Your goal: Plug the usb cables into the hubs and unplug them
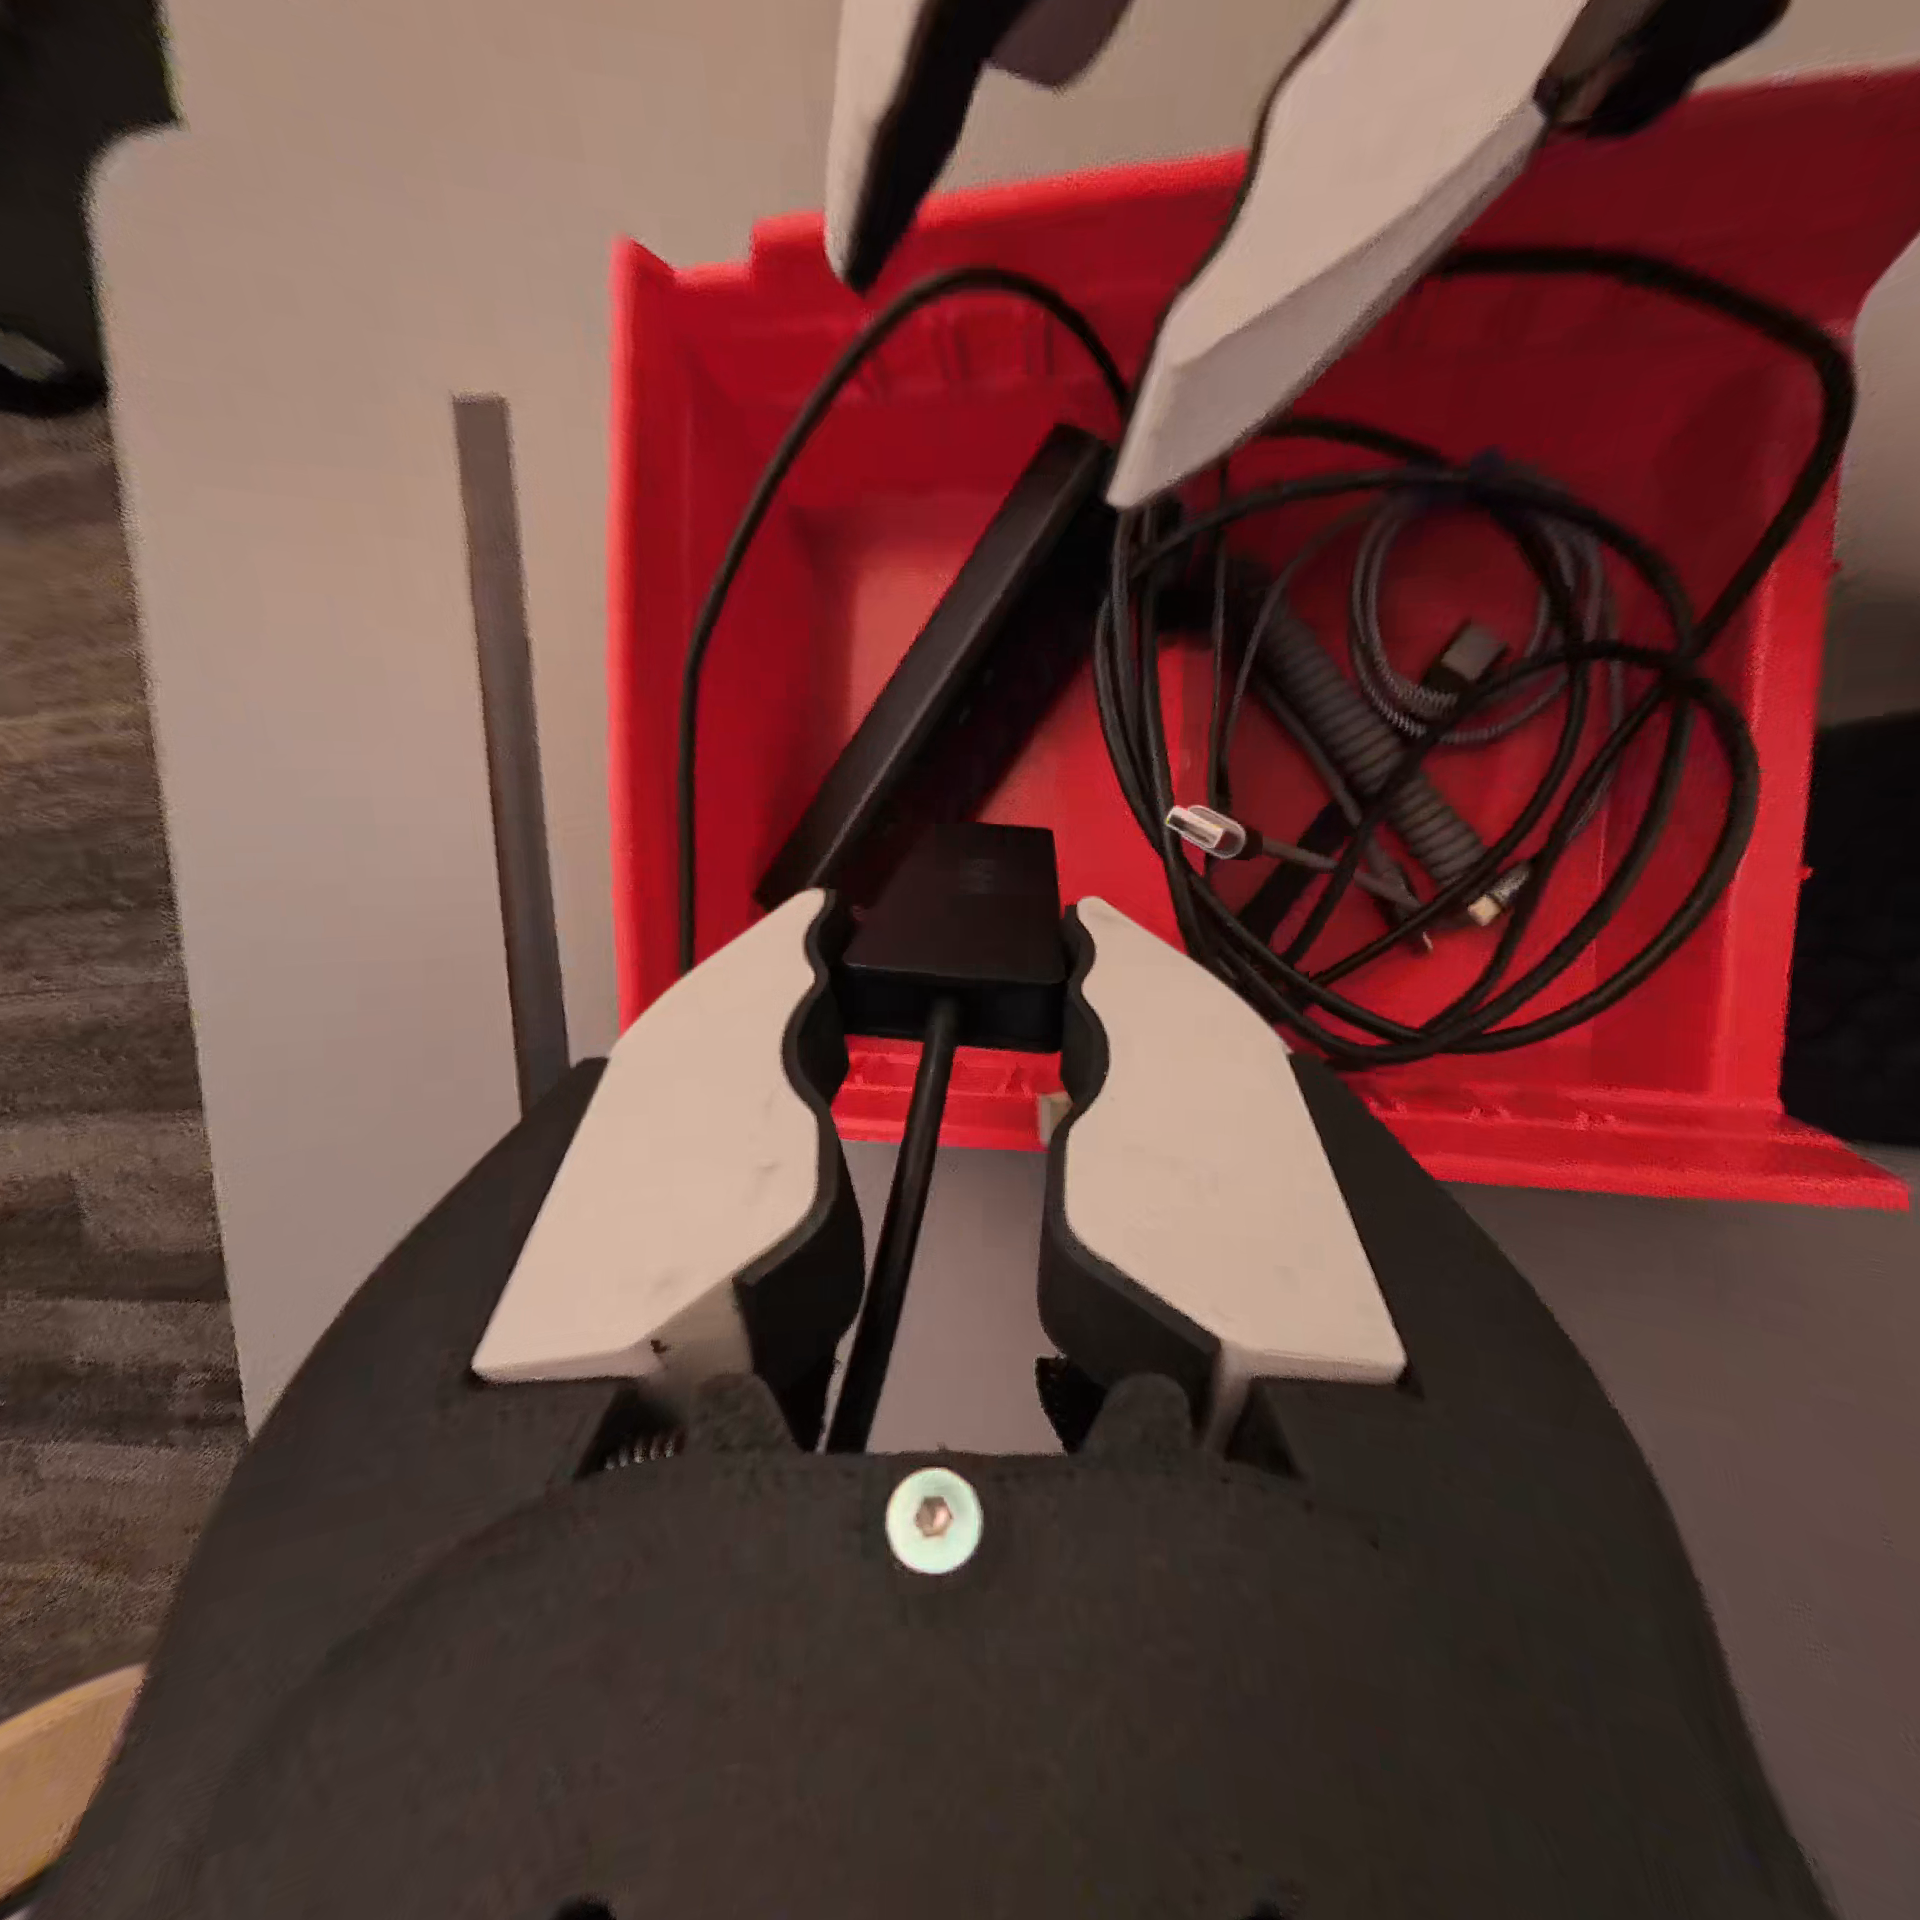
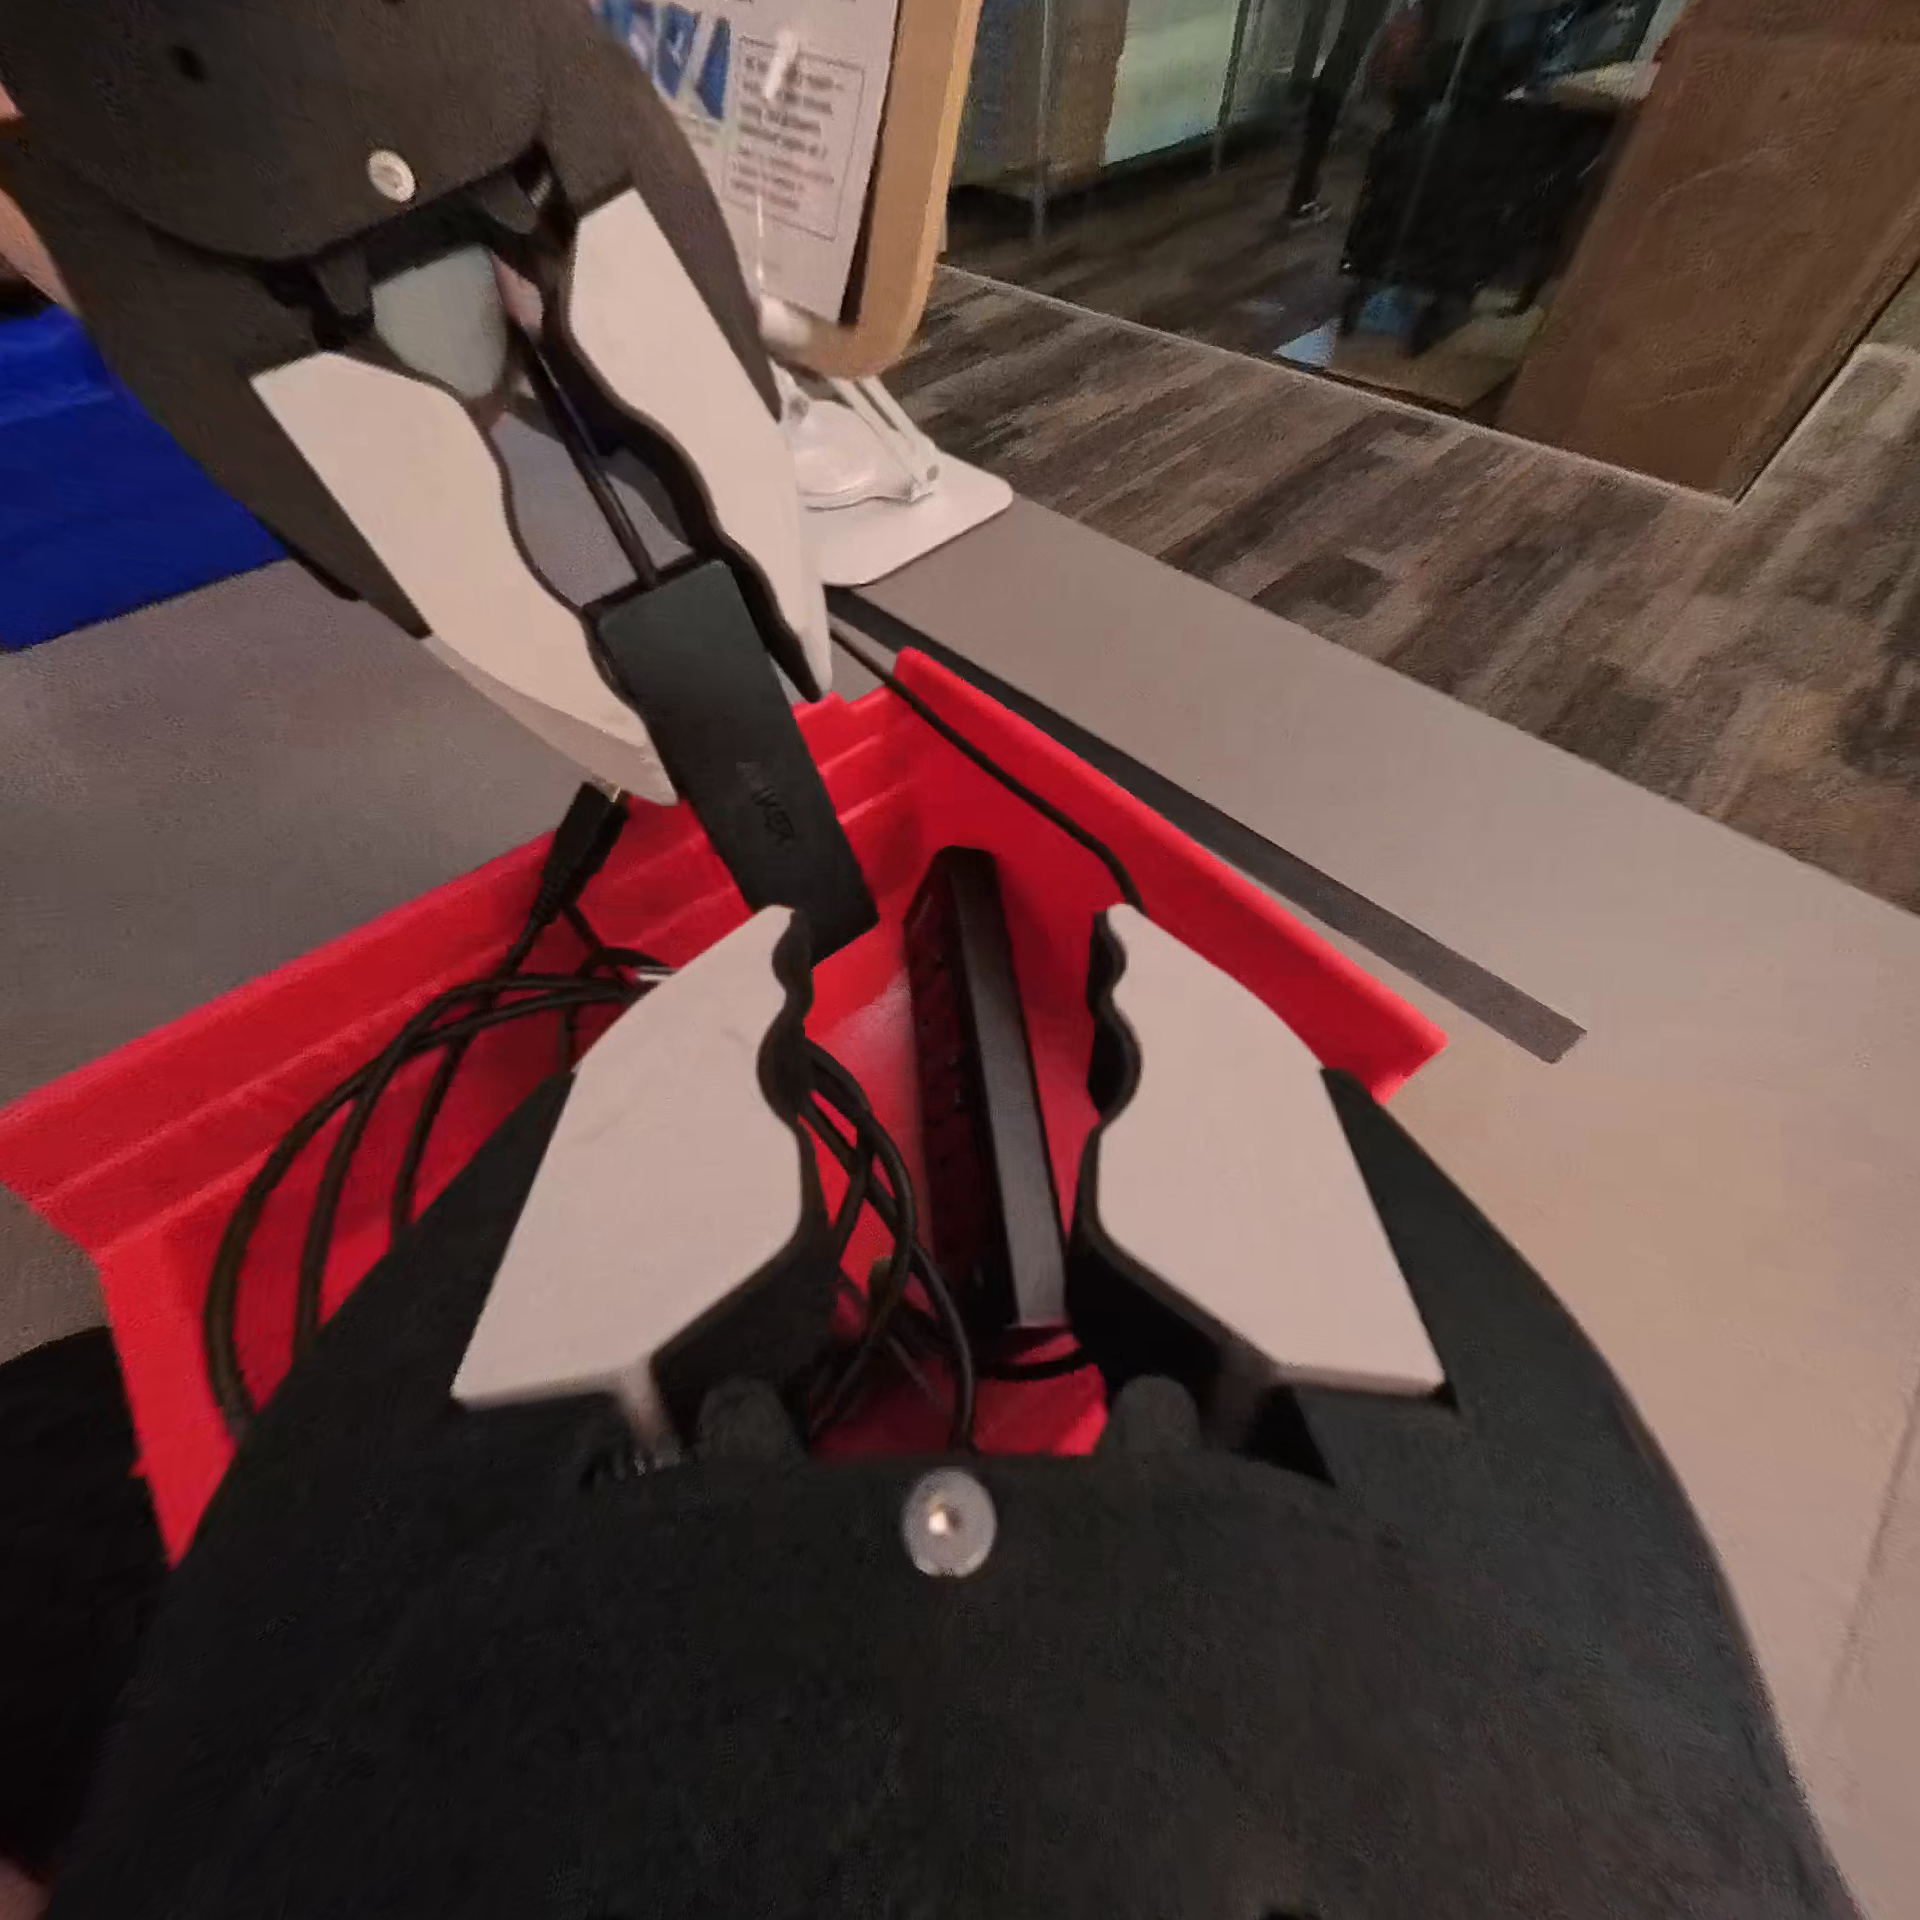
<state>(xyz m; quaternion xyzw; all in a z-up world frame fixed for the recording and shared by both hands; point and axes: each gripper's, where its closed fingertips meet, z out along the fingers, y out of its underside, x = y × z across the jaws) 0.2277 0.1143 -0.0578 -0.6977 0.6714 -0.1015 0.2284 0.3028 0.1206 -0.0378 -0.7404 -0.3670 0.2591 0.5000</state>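
Observation:
My left gripper [image 1: 951, 935] is shut on a small black USB hub [image 1: 956, 925], whose black cable runs back between the fingers. It is held above the near edge of a red bin [image 1: 1714, 644]. In the bin a long black hub [image 1: 935, 675] leans on edge beside a tangle of black USB cables [image 1: 1455, 727], one with a silver plug [image 1: 1205, 831]. My right gripper [image 2: 951, 935] is open and empty, its jaws either side of the long hub [image 2: 987, 1091]. The right wrist view shows the left gripper [image 2: 727, 717] holding the small hub [image 2: 748, 769] over the bin [image 2: 1195, 894].
The bin stands on a grey table [image 2: 1558, 1195] with a dark strip [image 2: 1299, 894] along it. A clear sign stand [image 2: 862, 447] on a white base stands behind the bin, near the table's edge. A blue object [image 2: 94, 478] lies at far left. Carpeted floor [image 2: 1455, 520] lies beyond. Across from one pair of fingers to the other is roughly 8 centimetres.

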